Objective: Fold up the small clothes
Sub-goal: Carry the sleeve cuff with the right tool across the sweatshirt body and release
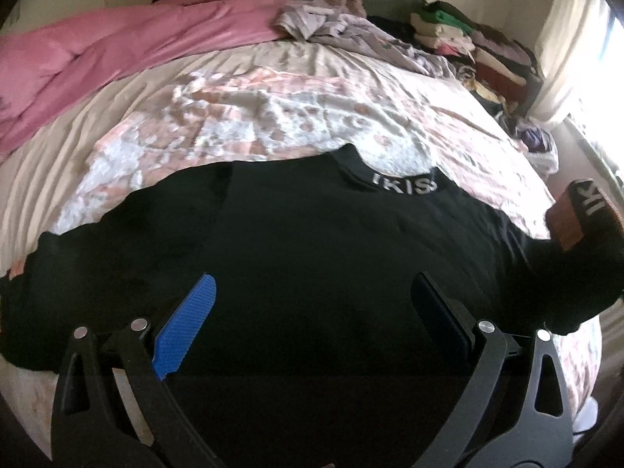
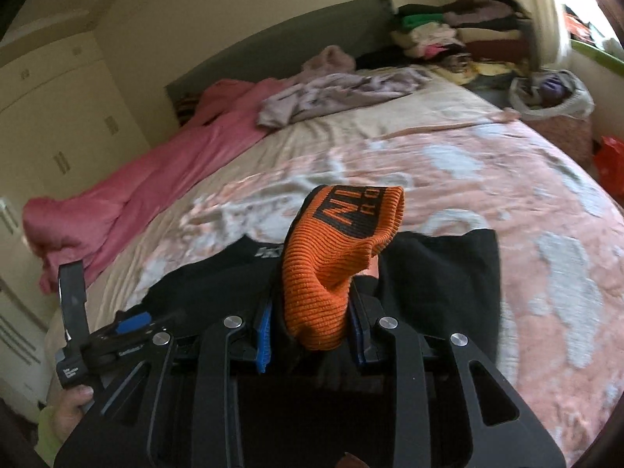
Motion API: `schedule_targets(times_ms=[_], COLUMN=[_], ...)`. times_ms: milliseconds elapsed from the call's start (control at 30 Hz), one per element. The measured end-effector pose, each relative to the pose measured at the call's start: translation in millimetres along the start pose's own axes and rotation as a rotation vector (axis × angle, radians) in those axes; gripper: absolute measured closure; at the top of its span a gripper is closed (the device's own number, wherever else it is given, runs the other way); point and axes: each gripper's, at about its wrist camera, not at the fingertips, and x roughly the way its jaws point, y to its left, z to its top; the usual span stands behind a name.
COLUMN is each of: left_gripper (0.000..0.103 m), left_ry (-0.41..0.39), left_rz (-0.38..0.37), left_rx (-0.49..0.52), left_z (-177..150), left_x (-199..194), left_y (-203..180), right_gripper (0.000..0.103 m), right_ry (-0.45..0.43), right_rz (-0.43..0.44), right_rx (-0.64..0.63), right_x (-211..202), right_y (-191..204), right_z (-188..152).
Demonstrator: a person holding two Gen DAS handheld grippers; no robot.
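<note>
A: Start close in. What are your grippers doing?

B: Your right gripper (image 2: pixel 312 331) has its fingers clamped on the orange ribbed cuff (image 2: pixel 331 269) of the black sweater (image 1: pixel 312 265); the cuff stands up out of the jaws, black lettering across its top. Your left gripper (image 1: pixel 312 319) hovers over the sweater's body with its fingers spread wide, holding nothing. Your left hand (image 2: pixel 70 401) shows low in the right wrist view, wrapped round that gripper's handle.

A: And how does the garment lie?

B: It's spread flat on the near part of the bed's floral cover (image 1: pixel 241 124), neckband away from you, white letters on the neckband (image 1: pixel 403 183). The sleeve you're holding is lifted off to the right side.

A: What's beyond it?

B: A pink blanket (image 1: pixel 117 50) runs along the left edge, well apart from the sweater. Further back, a crumpled lilac garment (image 1: pixel 335 23) sits near the headboard (image 2: pixel 273 43), and a stack of folded clothes (image 1: pixel 468 43) fills the far right corner. A white bag (image 2: pixel 553 93) lies past the bed's right side.
</note>
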Motion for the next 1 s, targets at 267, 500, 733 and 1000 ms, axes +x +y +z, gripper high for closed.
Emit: schedule_targets(times_ms=[267,500,733,1000], left_gripper=[0.009,0.009,0.009,0.01], left_ry=[0.001,0.023,0.063,0.183], left_rz=[-0.011,-0.048,-0.197,-0.192], left_rx=[-0.073,-0.082,-0.071,-0.028], left_z=[3.6,-0.6,-13.1,-30.0], left_x=[-3.2,3.7,15.3,50.5], left_y=[29.4,30.4,7.4,-27.5], right_gripper=[0.059,0.044,0.036,0.035], right_ry=[0.024,0.027,0.014,-0.017], right_rz=[-0.007,0.045,-0.152,-0.187], right_rx=[-0.088,-0.112,-0.183,-0.165], right_x=[41.0,38.2,28.9,20.6], right_y=[45.1,49.9,26.1,-2.9], right_z=[-4.5,-14.7,-25.8,-31.5])
